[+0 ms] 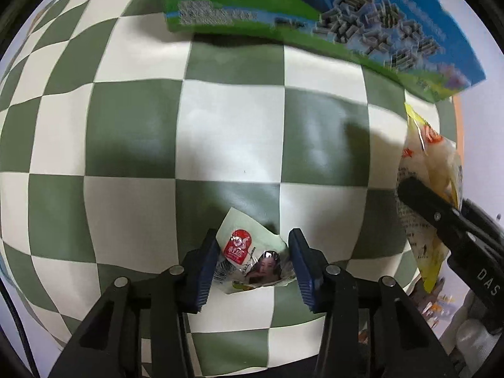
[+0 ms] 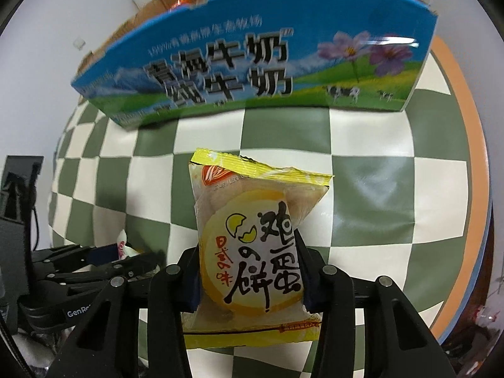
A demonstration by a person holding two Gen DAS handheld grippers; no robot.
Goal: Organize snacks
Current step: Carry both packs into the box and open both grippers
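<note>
snacks are in hand on both sides: the left gripper [image 1: 253,261] has its fingers clamped on a small packet [image 1: 252,260], and the right gripper [image 2: 250,271] has its fingers clamped on a yellow egg cake [image 2: 252,242], both held above the checkered tabletop [image 1: 236,132]. next, i'd judge, each has to be carried over the milk box [image 2: 252,56] standing behind and let go inside. count: two snacks, two grippers, one box.

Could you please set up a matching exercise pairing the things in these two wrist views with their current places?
1. small green-white packet
2. yellow egg-cake packet
3. blue milk carton box

a. stands on the checkered cloth
b. between the left gripper fingers
c. clamped in the right gripper

Pairs: 1-b, 2-c, 3-a
</note>
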